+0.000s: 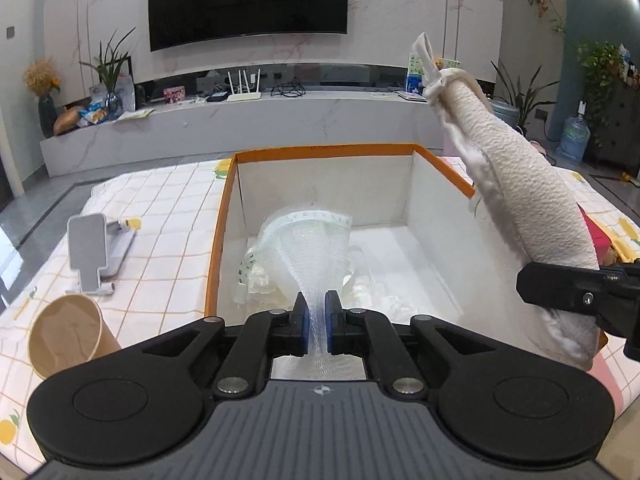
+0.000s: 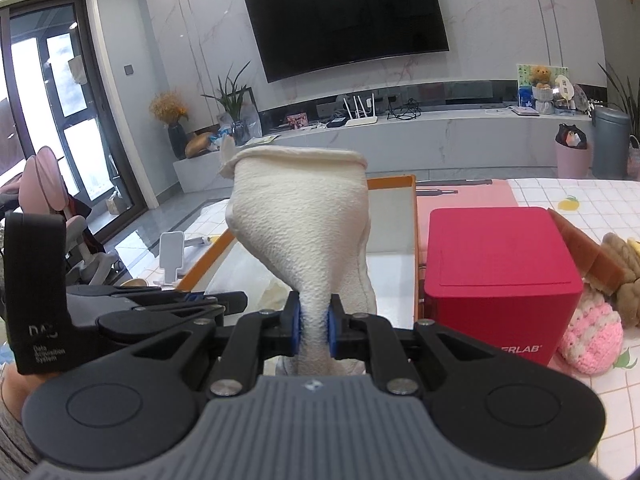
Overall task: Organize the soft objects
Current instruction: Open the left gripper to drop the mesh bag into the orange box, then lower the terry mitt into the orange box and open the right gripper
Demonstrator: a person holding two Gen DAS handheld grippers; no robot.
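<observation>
Two soft things in hand at once, one per tool. Left gripper point(image 1: 316, 322): jaws nearly closed, pinching the narrow tail of a white mesh net point(image 1: 308, 248), whose wide end lies inside the orange-rimmed box point(image 1: 222, 216) among other pale soft pieces. Pinched low and pointed into the box, likely so the net settles there when let go. Right gripper point(image 2: 314, 322): jaws nearly closed on the gathered end of a cream towel point(image 2: 298, 216), held upright over the box's right wall, probably waiting its turn. From the left wrist view the towel leans across that wall; it must clear the rim to go in. Red box point(image 2: 500, 276) just right of the orange-rimmed one, pink knitted toy point(image 2: 592, 340) and brown plush beside it. Paper cup point(image 1: 66, 336) and phone stand point(image 1: 94, 248) left of the box, clear of the work.
</observation>
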